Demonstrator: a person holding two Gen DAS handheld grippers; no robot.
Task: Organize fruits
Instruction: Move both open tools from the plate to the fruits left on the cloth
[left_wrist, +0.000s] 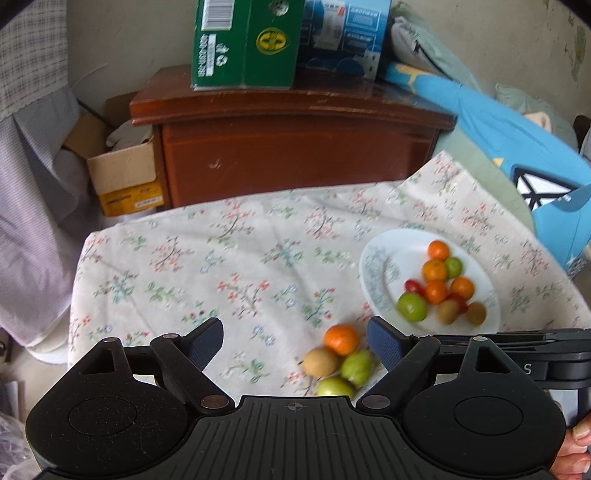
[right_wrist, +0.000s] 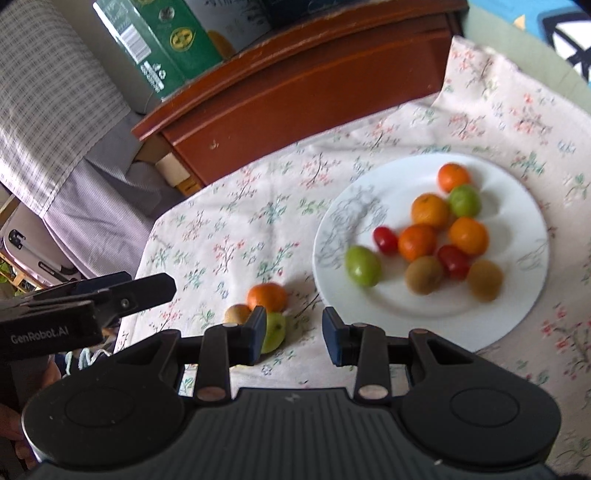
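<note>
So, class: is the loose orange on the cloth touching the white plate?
Apart. The right wrist view shows the orange lying on the tablecloth with a strip of flowered cloth between it and the plate rim.

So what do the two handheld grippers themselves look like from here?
Both are matte black plastic: a ribbed centre plate, two round discs, linkage arms with copper-coloured pivot pins. The left gripper and the right gripper carry textured dark-blue pads. White "GenRobot.AI" lettering marks the left one's side.

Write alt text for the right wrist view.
The right gripper, jaws apart and empty, hangs over a floral tablecloth beside a white plate of small fruits. Four loose fruits lie just left of the plate, near the left gripper.
</note>
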